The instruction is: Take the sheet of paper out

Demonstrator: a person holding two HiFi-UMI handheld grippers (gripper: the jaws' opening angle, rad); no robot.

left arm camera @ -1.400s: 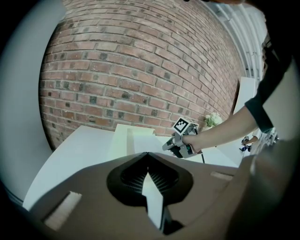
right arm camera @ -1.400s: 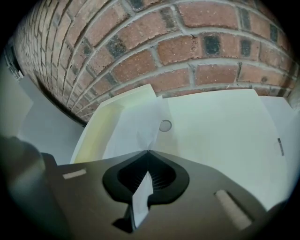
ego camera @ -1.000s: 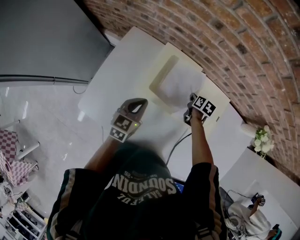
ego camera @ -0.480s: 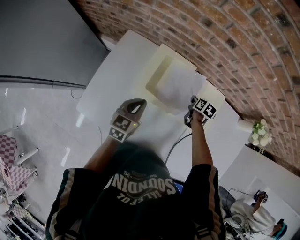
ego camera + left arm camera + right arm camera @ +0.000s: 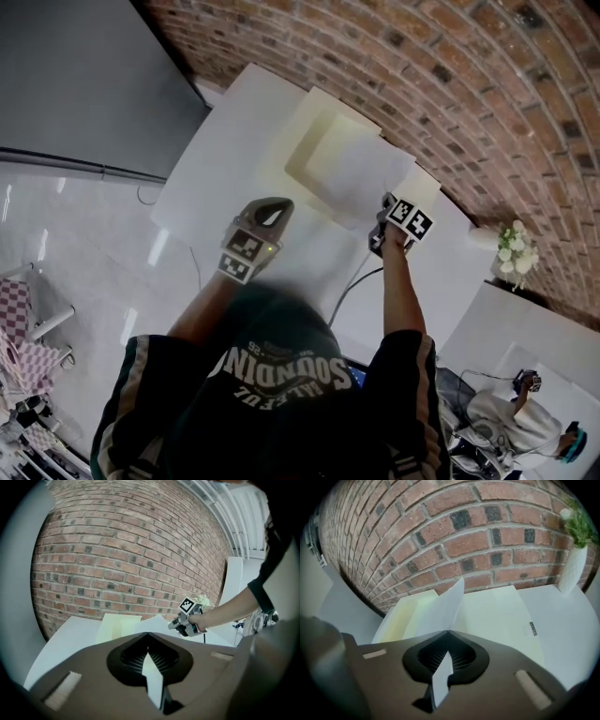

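A white sheet of paper (image 5: 361,169) lies tilted over an open cream folder (image 5: 298,141) on the white table (image 5: 225,141). My right gripper (image 5: 383,204) is shut on the sheet's near right corner and holds it up off the folder. In the right gripper view the sheet (image 5: 443,609) rises from the jaws (image 5: 449,631) towards the brick wall, with the folder (image 5: 497,616) beneath. My left gripper (image 5: 277,206) hovers over the table in front of the folder, shut with nothing in it. The left gripper view shows the right gripper (image 5: 180,624) gripping the sheet (image 5: 153,622).
A brick wall (image 5: 450,84) runs along the table's far side. A white vase with flowers (image 5: 514,248) stands at the far right, and shows as the vase (image 5: 572,569) in the right gripper view. A dark cable (image 5: 352,286) trails across the table under my right arm. A grey panel (image 5: 75,84) stands at the left.
My right gripper has risen a little with the sheet's corner, and the sheet has come further up and out of the folder. The left gripper keeps much the same place.
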